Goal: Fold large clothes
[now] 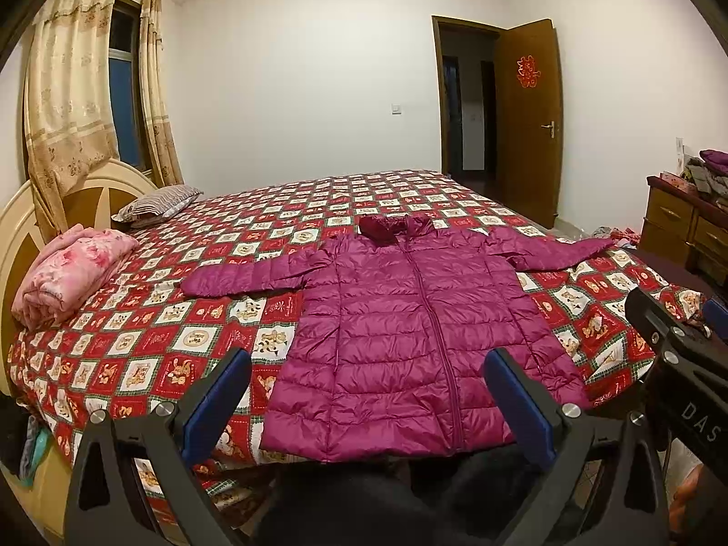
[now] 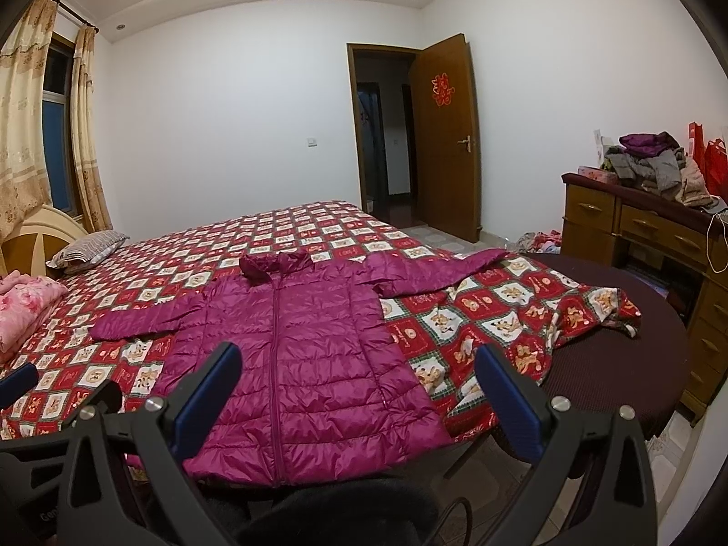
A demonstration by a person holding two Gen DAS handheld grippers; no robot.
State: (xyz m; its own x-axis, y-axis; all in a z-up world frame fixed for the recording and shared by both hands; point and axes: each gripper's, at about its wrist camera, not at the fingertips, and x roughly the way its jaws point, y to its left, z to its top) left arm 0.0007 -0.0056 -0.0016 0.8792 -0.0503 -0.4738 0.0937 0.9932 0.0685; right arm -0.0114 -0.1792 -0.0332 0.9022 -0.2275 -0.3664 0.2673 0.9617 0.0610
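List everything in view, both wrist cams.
jacket: 1, magenta, flat on bed, zipped, sleeves spread
bedspread: 1, red and white check, over bed
blanket: 1, pink, folded, by headboard
pillow: 1, striped, far corner by headboard
headboard: 1, cream and brown, left
curtains: 2, beige, at window
door: 1, brown, open, red paper cutout on it
dresser: 1, brown, right wall
clothes pile: 1, mixed grey, purple and tan, on dresser
red bags: count unclear, on dresser
left gripper: 1, black, blue pads, open, above jacket hem
right gripper: 1, black, blue pads, open, above jacket hem
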